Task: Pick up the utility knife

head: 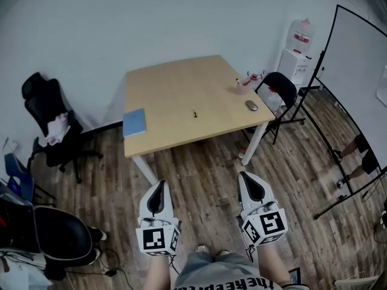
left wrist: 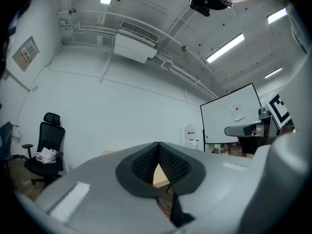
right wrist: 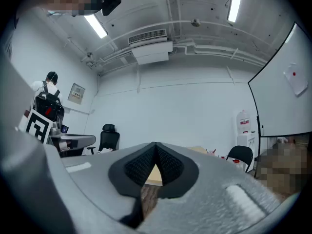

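Observation:
The utility knife (head: 195, 112) is a small yellow and black thing lying near the middle of the wooden table (head: 175, 86). Both grippers hang over the floor well short of the table's near edge, pointing toward it. My left gripper (head: 160, 185) is shut, its jaw tips meeting with nothing between them (left wrist: 158, 146). My right gripper (head: 245, 176) is shut and empty too (right wrist: 155, 145). Neither gripper view shows the knife; only a sliver of the tabletop shows through each pair of jaws.
On the table lie a blue notebook (head: 134, 122) at the left edge, and a mouse (head: 251, 106) and a small cup (head: 239, 89) at the right. Black chairs (head: 48, 116) (head: 279, 92) stand beside it. A whiteboard (head: 354, 83) and a water dispenser (head: 297, 56) stand at the right.

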The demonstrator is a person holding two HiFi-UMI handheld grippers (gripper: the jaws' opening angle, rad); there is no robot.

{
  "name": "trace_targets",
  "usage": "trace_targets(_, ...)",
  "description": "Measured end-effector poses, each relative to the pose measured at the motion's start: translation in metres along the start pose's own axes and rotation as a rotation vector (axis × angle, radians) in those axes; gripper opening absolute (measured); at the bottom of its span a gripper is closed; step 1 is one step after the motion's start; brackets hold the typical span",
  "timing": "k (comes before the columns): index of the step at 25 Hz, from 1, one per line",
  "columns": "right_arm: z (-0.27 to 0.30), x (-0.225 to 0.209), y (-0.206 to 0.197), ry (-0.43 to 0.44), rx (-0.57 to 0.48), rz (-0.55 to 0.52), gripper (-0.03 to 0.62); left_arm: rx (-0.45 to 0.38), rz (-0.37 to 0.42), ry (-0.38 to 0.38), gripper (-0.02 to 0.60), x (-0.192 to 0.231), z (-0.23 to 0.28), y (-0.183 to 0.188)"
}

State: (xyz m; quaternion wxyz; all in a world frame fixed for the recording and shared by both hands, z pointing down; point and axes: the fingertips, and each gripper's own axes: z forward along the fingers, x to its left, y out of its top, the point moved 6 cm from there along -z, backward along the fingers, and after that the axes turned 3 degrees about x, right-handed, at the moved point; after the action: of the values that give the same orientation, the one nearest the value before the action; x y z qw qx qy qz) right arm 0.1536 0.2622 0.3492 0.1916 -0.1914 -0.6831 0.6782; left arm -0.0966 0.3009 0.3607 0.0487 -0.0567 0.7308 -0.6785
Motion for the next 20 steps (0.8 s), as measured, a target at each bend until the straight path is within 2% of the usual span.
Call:
trace_targets(13, 0.017, -0.008, -0.002, -0.005, 0.002, -0.001, 0.002, 0.002, 0.001, -0.011, 0.020, 0.004, 0.021, -0.009)
trace_targets(20, 0.032, -0.007, -0.001, -0.007, -0.024, 0.035, 0.002, -0.001, 0.000, -0.026, 0.020, 0.017, 0.035, -0.012)
